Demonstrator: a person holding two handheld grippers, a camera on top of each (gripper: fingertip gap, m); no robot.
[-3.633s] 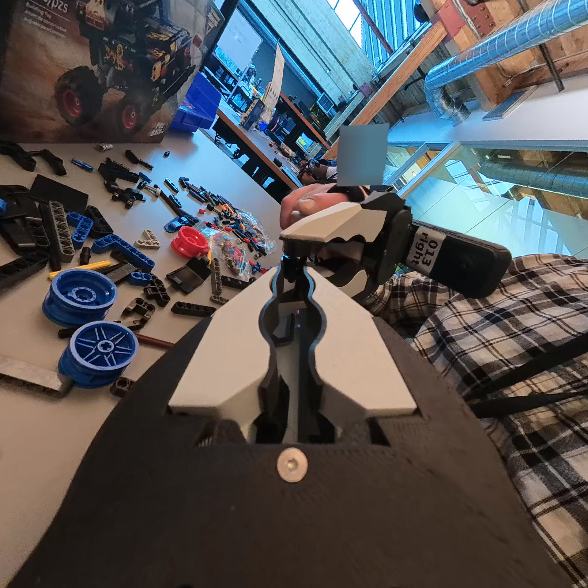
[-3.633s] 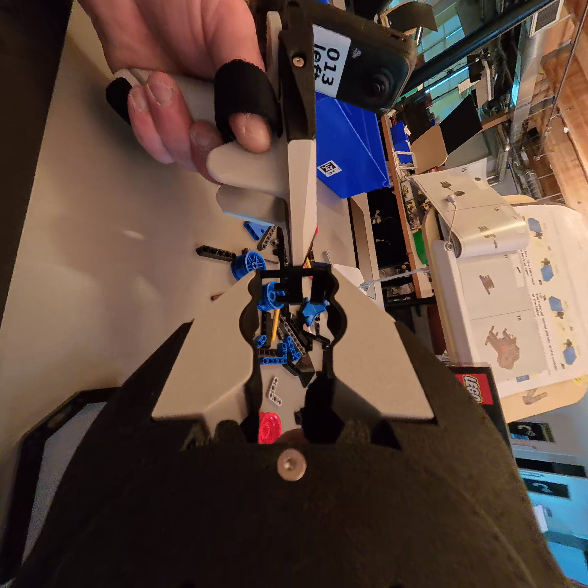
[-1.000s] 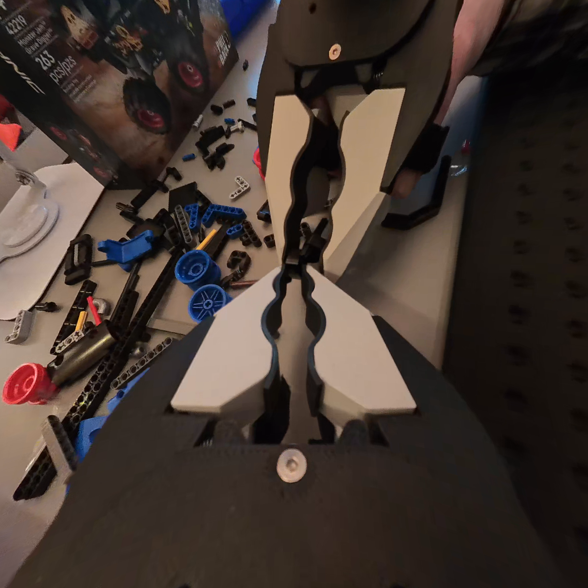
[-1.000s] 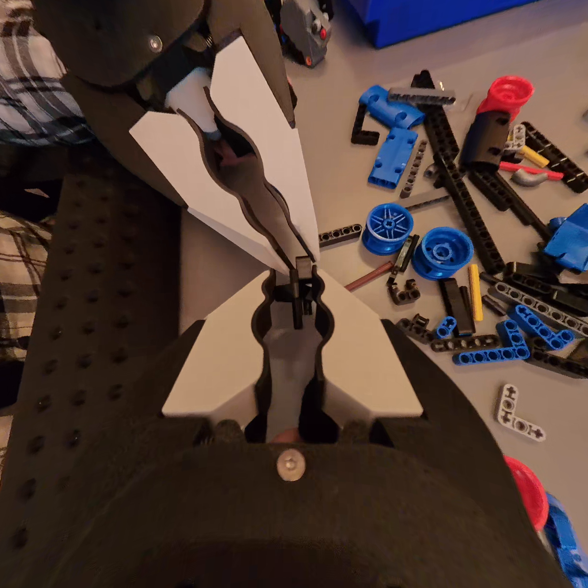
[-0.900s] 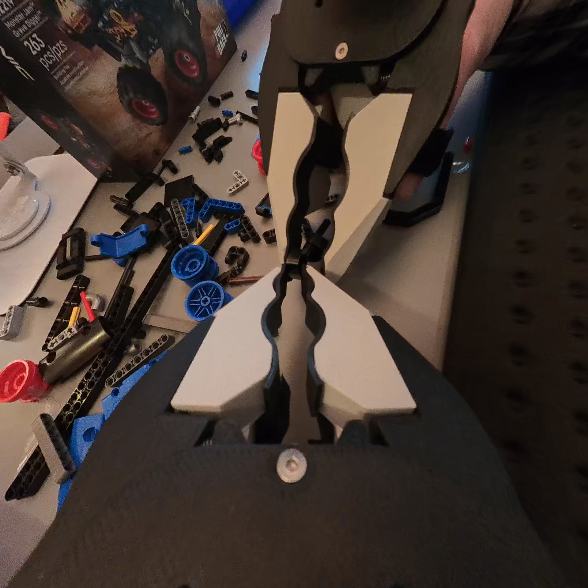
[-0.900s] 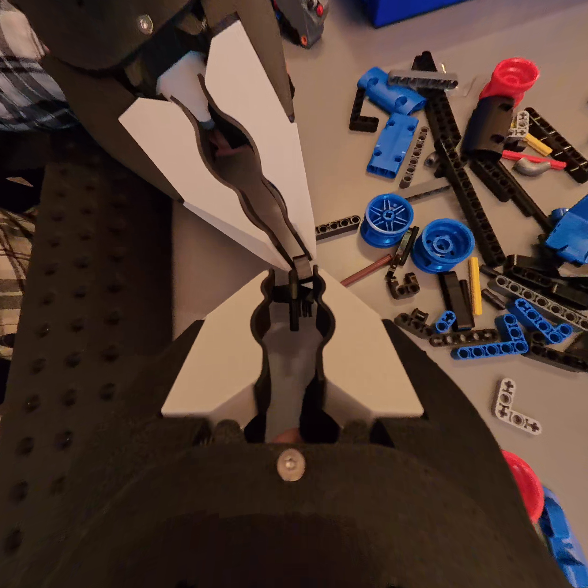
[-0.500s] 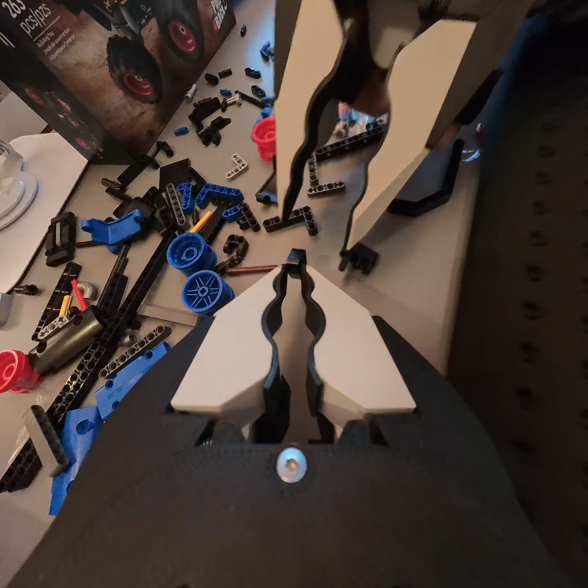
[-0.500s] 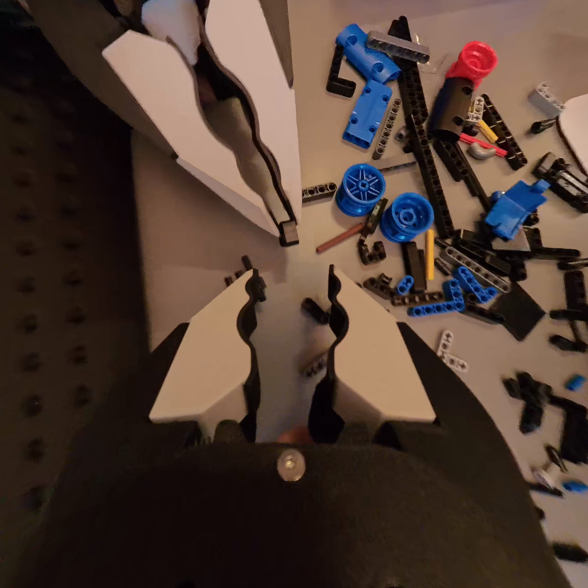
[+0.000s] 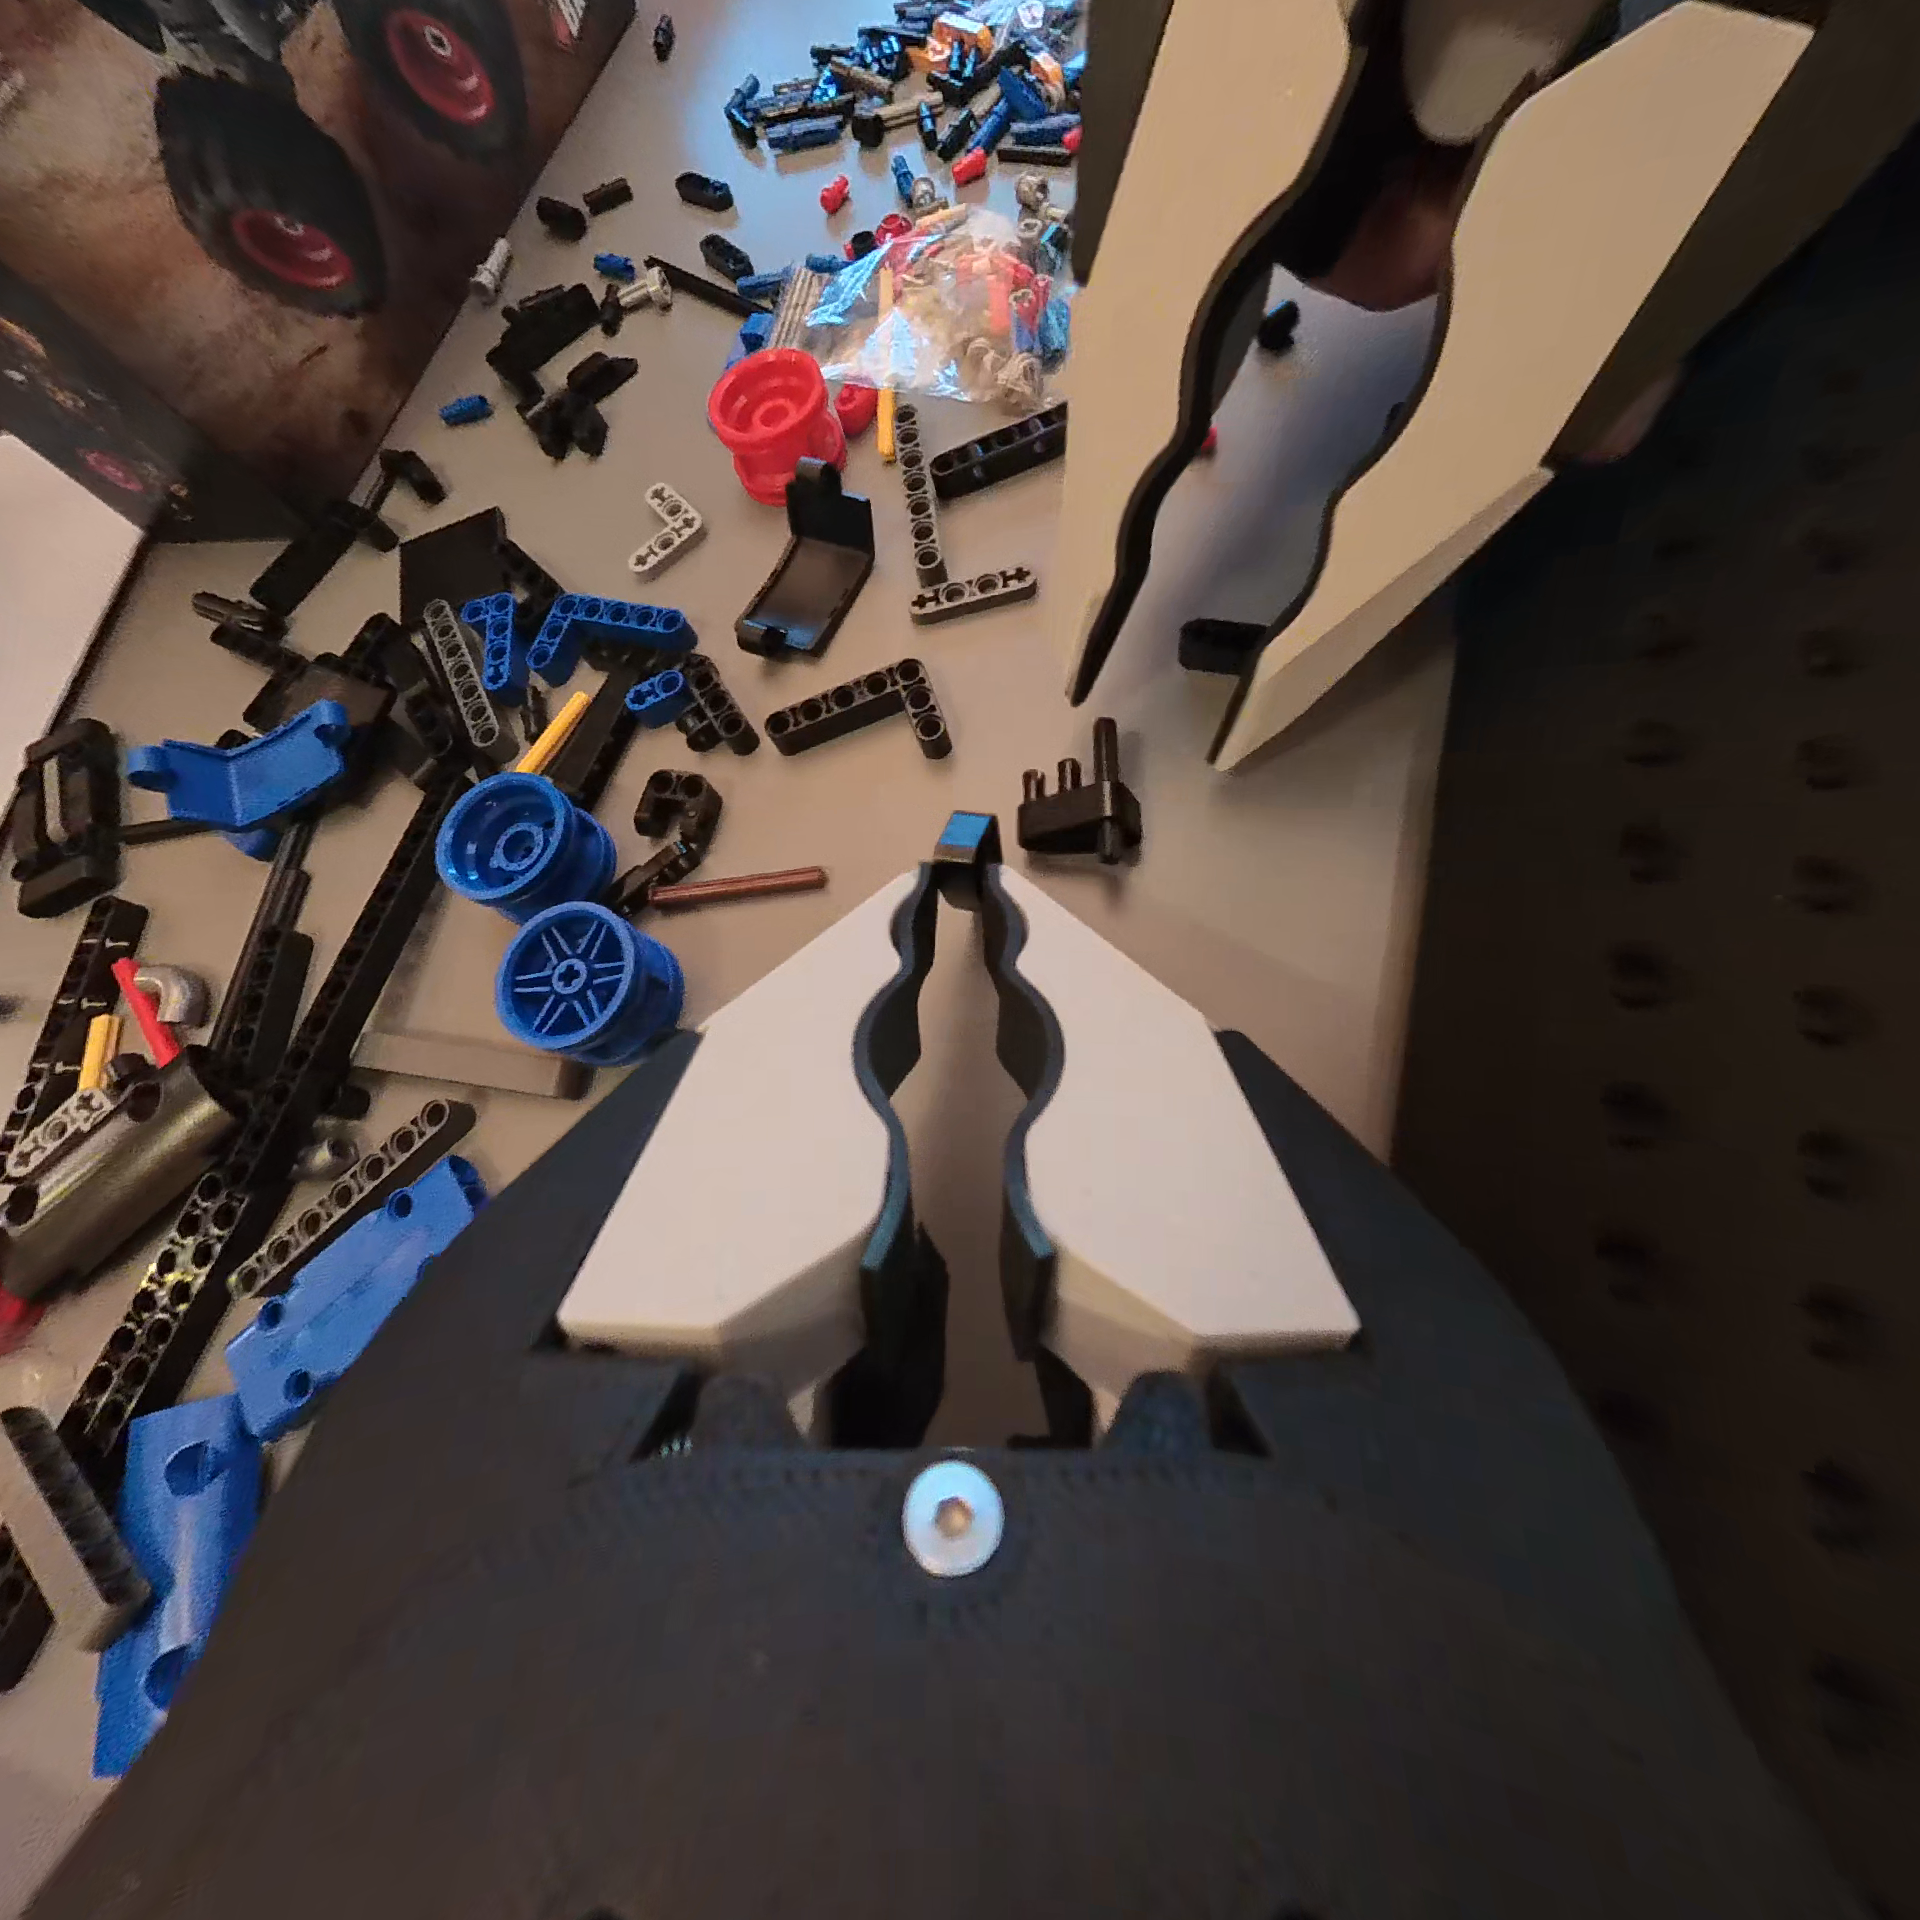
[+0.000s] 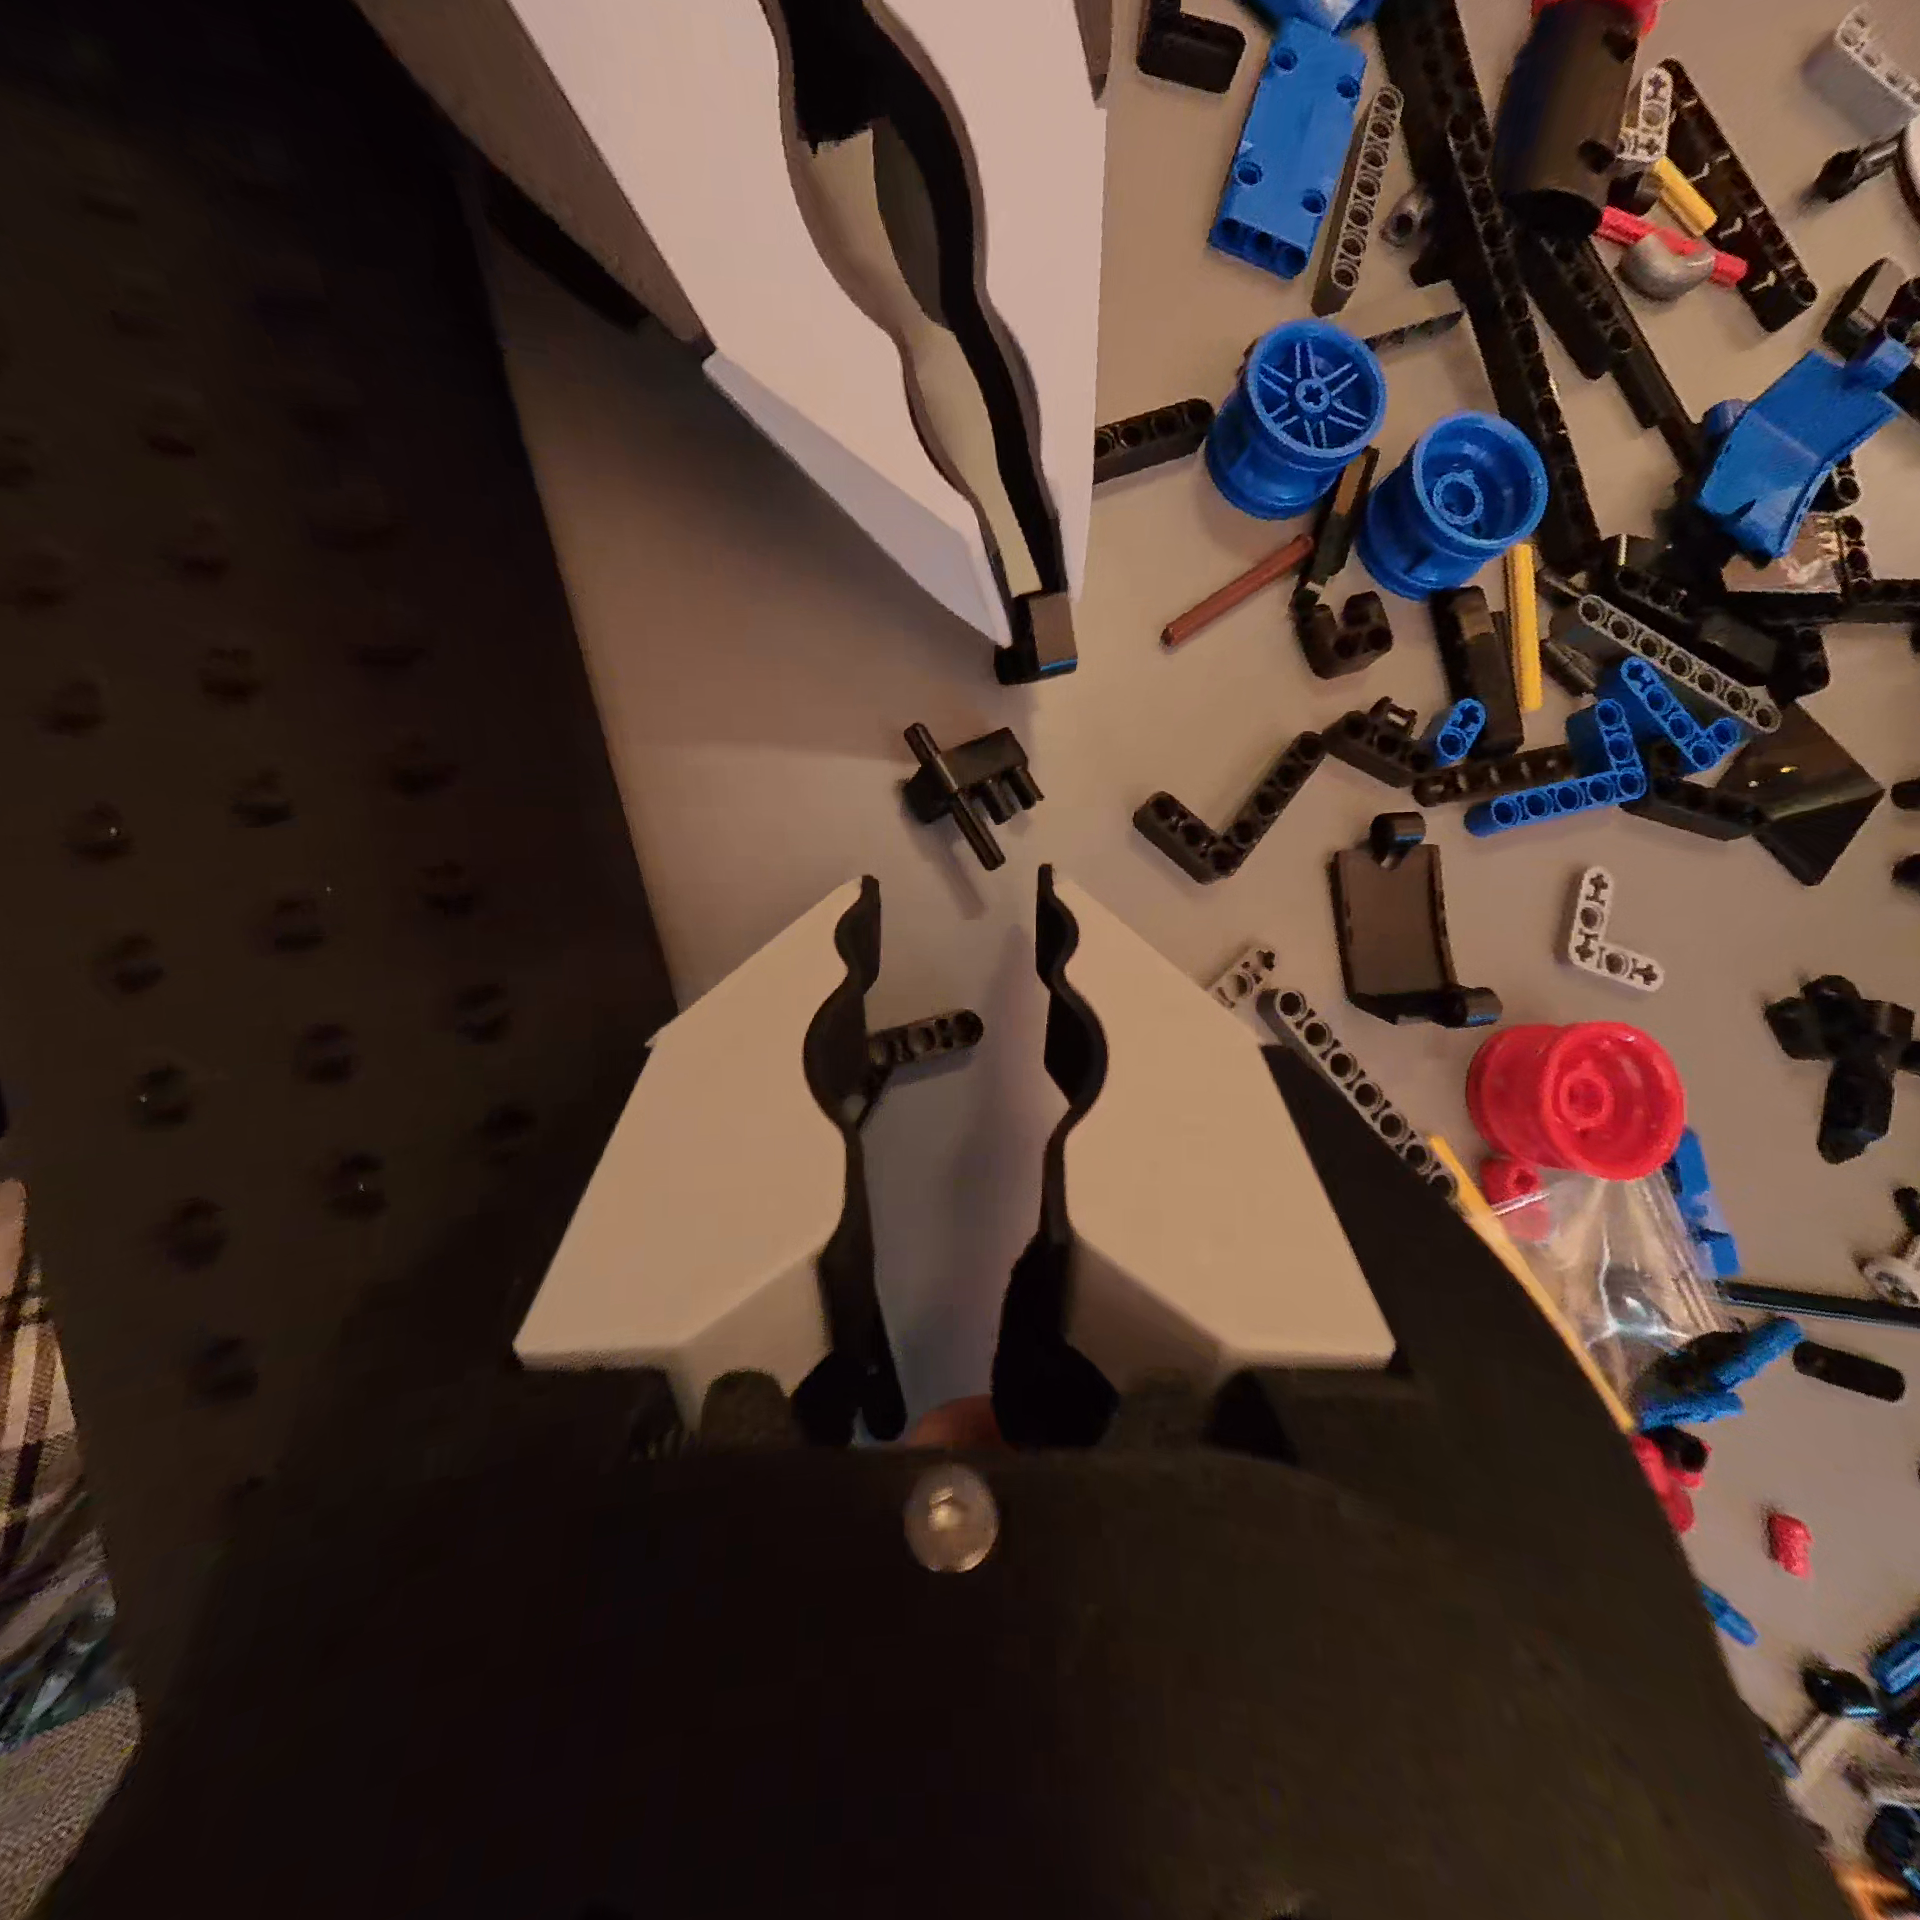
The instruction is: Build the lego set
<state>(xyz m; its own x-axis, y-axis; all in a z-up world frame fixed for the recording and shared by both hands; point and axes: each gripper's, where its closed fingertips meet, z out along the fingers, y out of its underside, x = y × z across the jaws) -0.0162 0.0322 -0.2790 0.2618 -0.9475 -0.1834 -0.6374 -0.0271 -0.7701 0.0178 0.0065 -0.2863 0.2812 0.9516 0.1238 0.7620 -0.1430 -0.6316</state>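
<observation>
Your left claw (image 9: 962, 862) is clenched on a small black piece (image 9: 966, 834), mostly hidden; your right claw (image 10: 951, 899), released, hovers over the black connector (image 10: 971, 784) at centre frame on the worktop (image 10: 727, 582).

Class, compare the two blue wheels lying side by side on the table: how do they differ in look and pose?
The nearer blue wheel turns a spoked face with a cross-shaped hole toward the left wrist camera; the farther blue wheel shows a hollow, dish-like face with a small hub. The nearer one lies closer to the left gripper; the farther one sits beside a yellow rod. Both are the same blue and lie on their sides.
</observation>
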